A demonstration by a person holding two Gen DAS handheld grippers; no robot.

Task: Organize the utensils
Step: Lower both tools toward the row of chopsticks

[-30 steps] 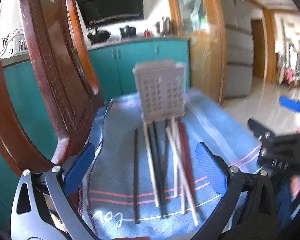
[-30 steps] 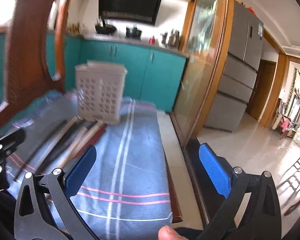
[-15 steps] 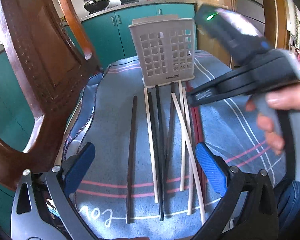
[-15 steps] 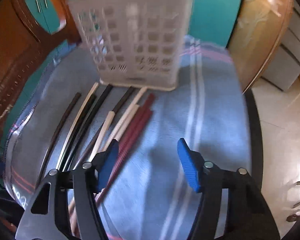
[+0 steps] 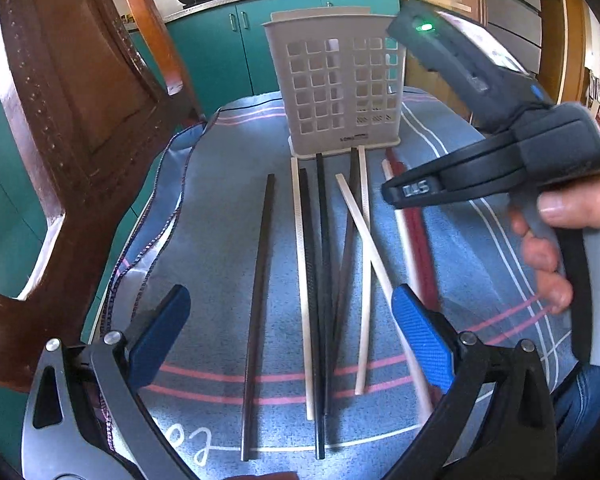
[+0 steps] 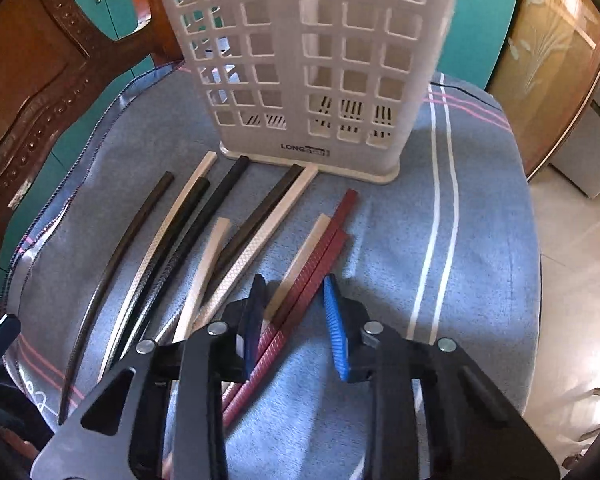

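Several chopsticks, black, cream and dark red, lie side by side on a blue cloth. A white perforated utensil basket stands upright at their far ends; it also shows in the right wrist view. My right gripper is partly closed, low over the red pair, its pads either side of them and a cream stick. My left gripper is open and empty, above the sticks' near ends. The right tool's body shows in the left wrist view.
A carved wooden chair back rises along the left side of the cloth. The cloth's right edge drops to a tiled floor. Teal cabinets stand behind.
My right gripper has swung in from the right, dropped low over the red chopsticks and narrowed its jaws. My left gripper has moved closer over the sticks' near ends.
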